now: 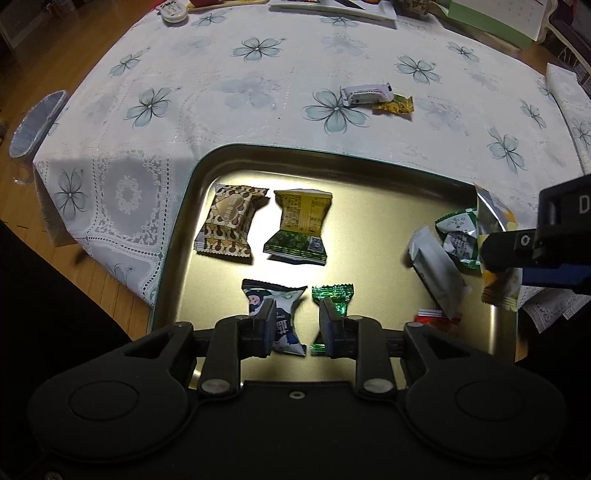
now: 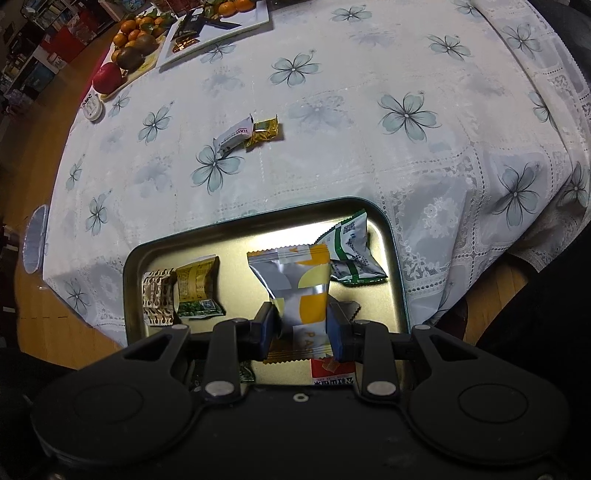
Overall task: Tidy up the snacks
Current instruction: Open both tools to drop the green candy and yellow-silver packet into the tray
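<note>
While both tongs hang over the gold metal tray [image 1: 207, 162], the counter beyond it, under a white flowered tablecloth [image 1: 258, 92], carries two stray sweets at twelve o'clock: a white bar wrapper [image 1: 365, 94] touching a gold candy [image 1: 393, 107]. Farther back stand a white platter [image 2: 236, 29] and a board of fruit [image 2: 129, 48], well apart from the tray.

Inside the tray, at about eleven o'clock from the left tongs [image 1: 297, 325], a brown patterned packet [image 1: 229, 225] and a yellow-and-green packet [image 1: 299, 229] lie side by side. The left tongs stand narrowly parted with nothing pinched; a blue-and-white candy [image 1: 284, 317] lies under the left finger, a green foil candy [image 1: 332, 299] under the right one, and bare tray shows between them.

At three o'clock, a grey sachet [image 1: 436, 273], a green-and-white packet [image 1: 458, 236] and a red wrapper [image 1: 432, 317] crowd the tray's right end. There the right tongs [image 2: 301, 328] are clamped on a silver-and-yellow packet [image 2: 295, 280], held upright above the tray, with the green-and-white packet just behind it at one o'clock.
</note>
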The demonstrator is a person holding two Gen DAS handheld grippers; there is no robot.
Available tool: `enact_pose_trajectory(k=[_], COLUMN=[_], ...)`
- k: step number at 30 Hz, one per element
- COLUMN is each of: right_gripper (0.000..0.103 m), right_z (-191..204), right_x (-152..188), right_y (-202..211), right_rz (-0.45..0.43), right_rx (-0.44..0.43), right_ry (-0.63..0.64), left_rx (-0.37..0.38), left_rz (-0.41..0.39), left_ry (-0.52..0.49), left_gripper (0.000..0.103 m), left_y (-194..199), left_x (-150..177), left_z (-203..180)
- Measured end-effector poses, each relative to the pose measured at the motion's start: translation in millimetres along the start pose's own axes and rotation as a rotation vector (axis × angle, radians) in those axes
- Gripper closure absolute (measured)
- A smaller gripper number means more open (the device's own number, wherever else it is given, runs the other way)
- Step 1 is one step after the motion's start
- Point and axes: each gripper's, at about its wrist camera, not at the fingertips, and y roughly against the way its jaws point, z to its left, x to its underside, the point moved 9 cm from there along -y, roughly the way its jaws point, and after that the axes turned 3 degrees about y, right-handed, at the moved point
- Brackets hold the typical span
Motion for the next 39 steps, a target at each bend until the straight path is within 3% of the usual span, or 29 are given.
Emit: enact_pose_trajectory(k=[3, 14, 16, 19, 28, 39], right_gripper=[0.071, 0.072, 0.058, 0.058, 0.058, 0.058], right_z=[8.2, 44.0, 45.2, 41.5, 10.8, -4.8], right_x=[-3.2, -17.4, -19.6, -18.5, 6.3, 38.4], right_y=[-1.0, 10.1, 14.1, 15.7, -6.8, -27.7], right_rz=[0.001, -0.039, -0.055, -0.058, 0.02, 0.098], right_rx=[0.009, -0.007, -0.025, -0.016, 0.047, 0.06], right_ry=[0.021, 0.094, 0.089, 0.087, 0.061, 0.05], left_rx=[-0.036, -0.051, -0.048, -0.051, -0.074, -0.068], left_rz=[-0.005, 0.023, 0.026, 0.025, 0.026, 0.035], left_ry=[0.018, 0.058, 0.059, 0.062, 0.054, 0.049], left_gripper=[0.057, 0.057, 0.057, 0.057, 0.057, 0.057], left_y=[-4.7, -15.1, -15.3, -15.0, -15.9, -16.9], left_x=[-0.2, 3.9, 3.8, 3.7, 5.1, 8.7], left_z=[12.7, 28.6, 29.0, 29.8, 30.1, 28.7])
